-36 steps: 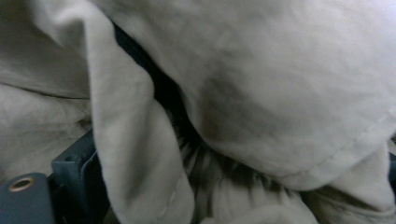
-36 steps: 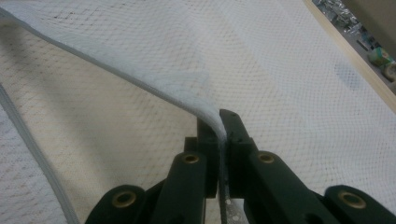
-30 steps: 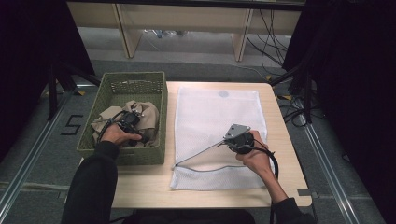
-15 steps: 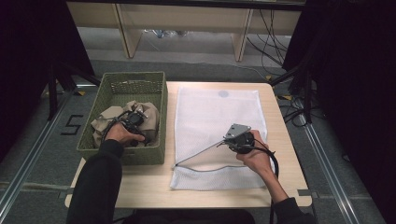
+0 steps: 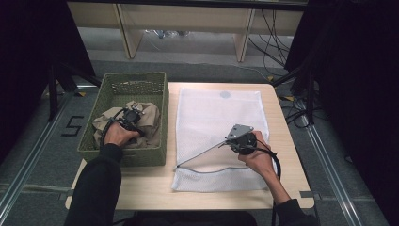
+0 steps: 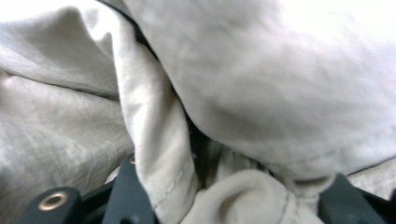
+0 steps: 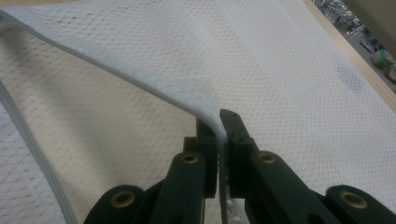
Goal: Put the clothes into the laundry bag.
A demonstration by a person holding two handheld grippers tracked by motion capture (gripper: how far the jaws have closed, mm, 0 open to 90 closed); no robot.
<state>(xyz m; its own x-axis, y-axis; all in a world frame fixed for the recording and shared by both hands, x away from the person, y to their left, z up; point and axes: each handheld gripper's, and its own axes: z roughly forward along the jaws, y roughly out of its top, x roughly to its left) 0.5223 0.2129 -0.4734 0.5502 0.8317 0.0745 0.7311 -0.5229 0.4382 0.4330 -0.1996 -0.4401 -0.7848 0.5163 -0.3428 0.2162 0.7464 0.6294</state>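
A crumpled beige cloth (image 5: 149,123) lies in the green basket (image 5: 165,113) at the table's left. My left gripper (image 5: 133,116) points down into it. Its jaws have just been closing, and a bunched fold of the cloth (image 6: 233,196) is packed between them, touching both. A white mesh laundry bag (image 5: 216,110) lies flat on the table. My right gripper (image 5: 224,142) is shut on the upper edge of the bag's opening (image 7: 140,81) and holds it raised off the lower layer; that edge runs between the jaws of the right gripper (image 7: 219,128).
The wooden table (image 5: 284,141) carries the basket at its left and the bag across its middle. Shelving legs and cables stand on the floor beyond the far edge. Dark curtains flank both sides.
The left hand has shifted slightly inside the basket, down onto the cloth. The right hand and the raised bag edge have stayed where they were.
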